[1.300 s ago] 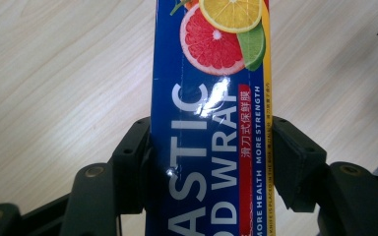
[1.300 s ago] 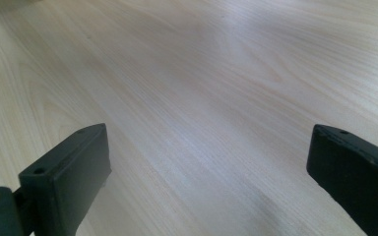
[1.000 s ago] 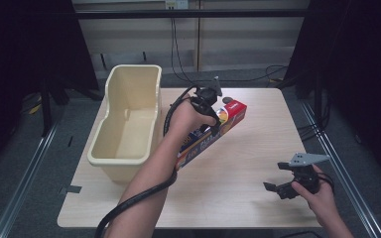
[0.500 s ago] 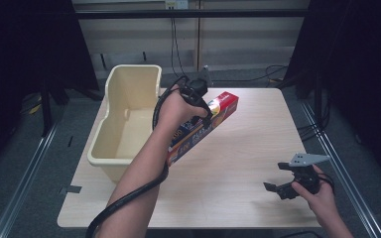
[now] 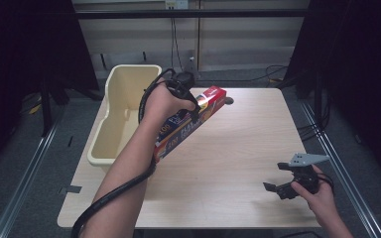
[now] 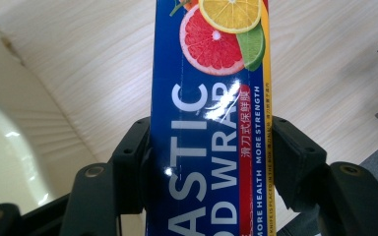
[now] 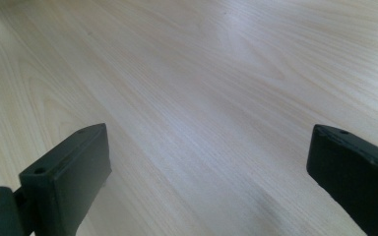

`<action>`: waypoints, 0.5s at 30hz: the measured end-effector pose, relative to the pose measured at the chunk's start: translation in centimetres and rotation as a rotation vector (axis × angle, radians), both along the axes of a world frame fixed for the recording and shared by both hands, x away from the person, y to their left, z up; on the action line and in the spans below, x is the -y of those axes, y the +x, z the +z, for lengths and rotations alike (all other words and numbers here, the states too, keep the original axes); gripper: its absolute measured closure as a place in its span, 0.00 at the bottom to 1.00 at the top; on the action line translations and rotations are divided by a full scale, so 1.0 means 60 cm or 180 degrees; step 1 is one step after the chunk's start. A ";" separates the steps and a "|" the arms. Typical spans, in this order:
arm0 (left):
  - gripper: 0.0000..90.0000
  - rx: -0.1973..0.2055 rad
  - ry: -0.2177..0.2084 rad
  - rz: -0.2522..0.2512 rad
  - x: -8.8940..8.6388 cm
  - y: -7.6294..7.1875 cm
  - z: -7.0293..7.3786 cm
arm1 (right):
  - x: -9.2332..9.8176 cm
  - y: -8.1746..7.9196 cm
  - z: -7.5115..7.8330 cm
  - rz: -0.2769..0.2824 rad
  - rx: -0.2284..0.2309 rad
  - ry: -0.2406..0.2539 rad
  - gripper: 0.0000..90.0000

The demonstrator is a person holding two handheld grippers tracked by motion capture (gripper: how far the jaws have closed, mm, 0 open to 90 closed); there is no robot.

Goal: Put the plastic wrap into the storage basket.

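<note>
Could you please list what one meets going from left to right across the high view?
Cream rectangular plastic tub → left tongs clamped on the long blue and red plastic wrap box → bare stretch of the light wooden table → right tongs, open above the tabletop.

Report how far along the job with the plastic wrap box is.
Done: the left gripper has the plastic wrap box clamped and raised beside the cream bin. In hand: carrying it. Left: probably placing it in the bin. The right gripper rests open over the table.
</note>
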State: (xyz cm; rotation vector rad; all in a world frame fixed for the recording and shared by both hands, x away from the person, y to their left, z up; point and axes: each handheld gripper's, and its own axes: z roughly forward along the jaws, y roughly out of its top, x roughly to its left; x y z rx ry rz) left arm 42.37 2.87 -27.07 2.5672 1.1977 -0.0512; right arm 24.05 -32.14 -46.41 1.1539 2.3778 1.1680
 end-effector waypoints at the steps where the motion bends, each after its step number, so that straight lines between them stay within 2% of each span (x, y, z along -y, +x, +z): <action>1: 0.46 0.0017 -0.0006 0.0036 -0.004 0.000 0.003 | 0.000 0.000 0.000 0.0006 -0.0003 0.0008 0.03; 7: 0.46 -0.0007 -0.0017 0.0075 -0.023 0.003 0.016 | -0.001 0.000 -0.001 0.0010 -0.0003 0.0002 0.03; 15: 0.46 0.0004 -0.0019 0.0245 -0.058 0.008 0.037 | -0.001 0.000 0.000 -0.0010 -0.0002 0.0011 0.03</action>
